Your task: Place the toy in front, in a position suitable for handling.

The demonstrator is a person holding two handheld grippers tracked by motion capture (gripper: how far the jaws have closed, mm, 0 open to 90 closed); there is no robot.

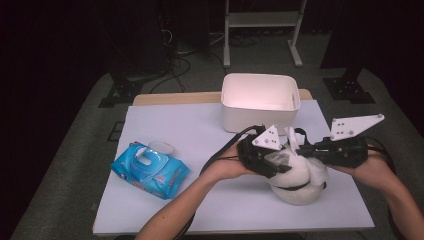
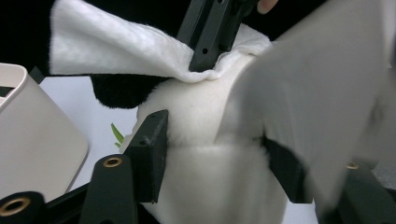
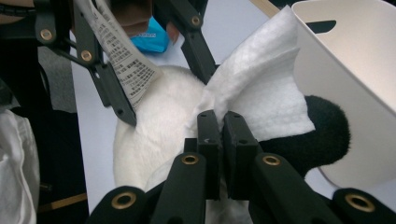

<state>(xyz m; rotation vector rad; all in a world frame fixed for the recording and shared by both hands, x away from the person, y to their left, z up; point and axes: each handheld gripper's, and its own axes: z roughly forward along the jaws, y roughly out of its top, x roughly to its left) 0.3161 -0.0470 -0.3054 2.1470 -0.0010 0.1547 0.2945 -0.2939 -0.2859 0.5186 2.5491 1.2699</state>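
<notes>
Your right gripper is clamped tight on a white wipe, jaws pressed together on its lower edge at frame center in the right gripper view; the wipe fans up and right over the plush toy. Left gripper sits half-wide around the toy's white body, one jaw on each flank in the lower half of the left gripper view; can't confirm the pads are pressing, so call it straddling, not gripping. A printed tag hangs by the left gripper at upper left of the right gripper view. High view: both grippers meet over the toy at lower right of center on the worktop, with the white bin just behind it at upper center. Blue wipes pack lies at left, well apart from the toy.
</notes>
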